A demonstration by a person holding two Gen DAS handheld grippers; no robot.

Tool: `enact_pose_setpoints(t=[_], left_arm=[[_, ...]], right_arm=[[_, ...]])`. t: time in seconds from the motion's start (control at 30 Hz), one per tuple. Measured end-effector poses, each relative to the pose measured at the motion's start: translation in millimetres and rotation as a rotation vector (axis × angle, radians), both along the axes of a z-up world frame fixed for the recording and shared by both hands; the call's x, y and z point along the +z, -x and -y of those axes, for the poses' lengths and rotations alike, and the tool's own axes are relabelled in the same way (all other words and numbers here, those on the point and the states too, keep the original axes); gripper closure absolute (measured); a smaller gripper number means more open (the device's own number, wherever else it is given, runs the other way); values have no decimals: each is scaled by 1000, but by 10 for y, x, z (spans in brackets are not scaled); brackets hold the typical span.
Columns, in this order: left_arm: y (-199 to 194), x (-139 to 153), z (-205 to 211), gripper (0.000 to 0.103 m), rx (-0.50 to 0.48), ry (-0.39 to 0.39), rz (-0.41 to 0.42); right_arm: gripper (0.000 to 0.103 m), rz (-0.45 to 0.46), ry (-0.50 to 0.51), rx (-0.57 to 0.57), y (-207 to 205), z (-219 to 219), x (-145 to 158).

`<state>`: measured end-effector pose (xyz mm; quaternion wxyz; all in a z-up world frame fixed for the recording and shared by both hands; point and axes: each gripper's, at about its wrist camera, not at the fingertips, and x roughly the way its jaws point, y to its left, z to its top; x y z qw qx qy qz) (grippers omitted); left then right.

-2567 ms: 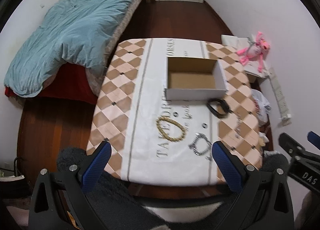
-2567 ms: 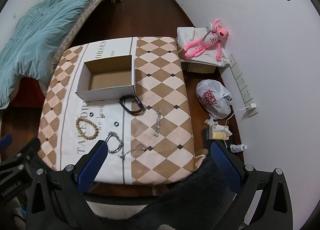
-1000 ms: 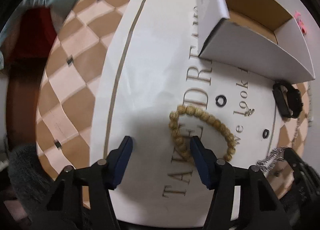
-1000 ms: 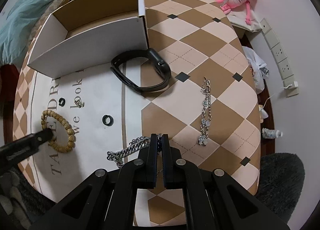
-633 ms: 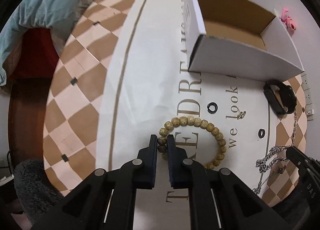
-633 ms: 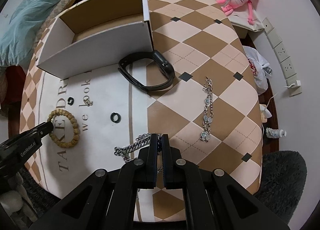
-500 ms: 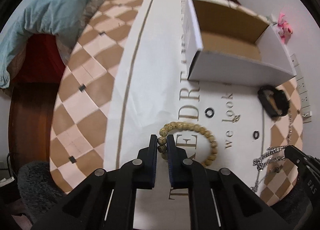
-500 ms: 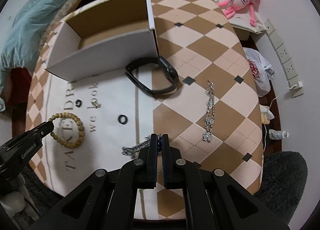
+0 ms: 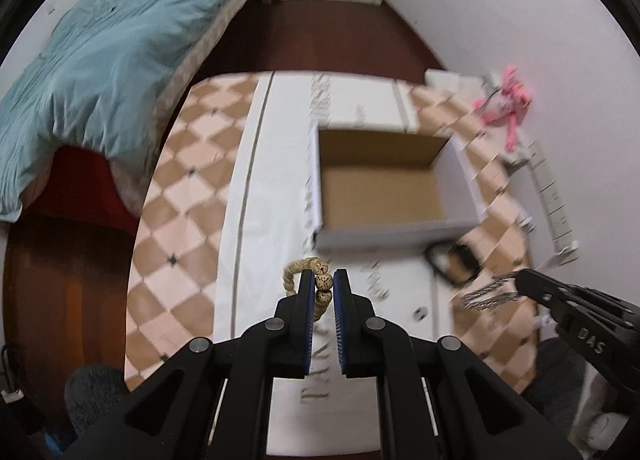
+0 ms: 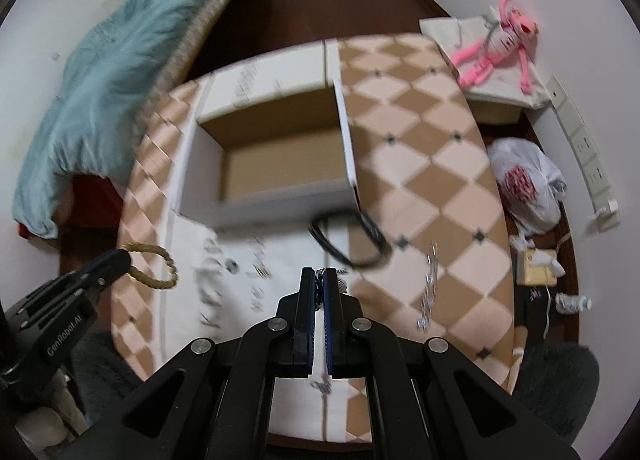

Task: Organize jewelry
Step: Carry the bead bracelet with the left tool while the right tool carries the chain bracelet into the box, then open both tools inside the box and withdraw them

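My left gripper [image 9: 323,280] is shut on the wooden bead bracelet [image 9: 322,281] and holds it off the table; the same bracelet [image 10: 154,266] hangs from that gripper's tip in the right wrist view. My right gripper [image 10: 319,280] is shut on the silver chain [image 10: 340,282], which dangles below its tip [image 9: 490,294] in the left wrist view. The open cardboard box [image 9: 384,184] sits beyond both, its floor bare. On the table remain a black watch band [image 10: 348,238], a thin silver bracelet [image 10: 428,288] and small dark rings [image 9: 418,314].
The table wears a white and tan diamond-pattern cloth [image 9: 180,196]. A bed with a teal duvet [image 9: 92,72] stands on the left. A pink plush toy [image 10: 496,48], a plastic bag [image 10: 528,184] and a power strip [image 10: 588,156] lie by the right wall.
The left gripper shut on the bead bracelet, and both grippers rose from the table, lifting bracelet and chain. The box and room now fill more of both views.
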<state>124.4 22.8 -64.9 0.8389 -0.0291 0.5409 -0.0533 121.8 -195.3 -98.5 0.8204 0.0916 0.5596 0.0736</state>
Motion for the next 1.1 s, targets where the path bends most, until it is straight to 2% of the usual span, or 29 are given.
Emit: enact_pose_setpoints(t=[0.13, 0.3, 0.53, 0.67, 0.83, 0.9, 0.93, 0.97, 1.0, 1.03, 1.07, 1.1], left_arm=[[-270, 245, 62, 96, -29, 34, 36], [-676, 262, 126, 96, -62, 57, 18], [-1180, -75, 199, 96, -82, 58, -75], [-1341, -221, 183, 96, -69, 74, -122], [-1447, -300, 175, 92, -34, 52, -159], [-1462, -308, 156, 91, -18, 37, -155], [-1448, -304, 140, 89, -8, 14, -141], [-1438, -298, 125, 80, 0, -1, -128], [-1418, -292, 103, 67, 11, -10, -112], [-1406, -293, 83, 45, 19, -18, -105], [-1380, -304, 62, 32, 32, -42, -98], [-1367, -319, 46, 13, 41, -67, -94]], right_arm=[[99, 38, -43, 32, -276, -16, 242], [99, 59, -25, 76, -724, -138, 345], [99, -15, 2, 98, -1261, -246, 47], [99, -52, 5, 107, -1466, -267, -128], [98, -114, 15, 140, -1637, -305, -315], [89, -126, 50, 135, -1643, -304, -362], [68, -123, 69, 131, -1640, -308, -370], [40, -119, 77, 127, -1624, -296, -374], [28, -115, 99, 121, -1601, -287, -377], [17, -105, 123, 116, -1577, -280, -373], [16, -92, 154, 109, -1537, -273, -370], [16, -87, 203, 99, -1503, -279, -377]])
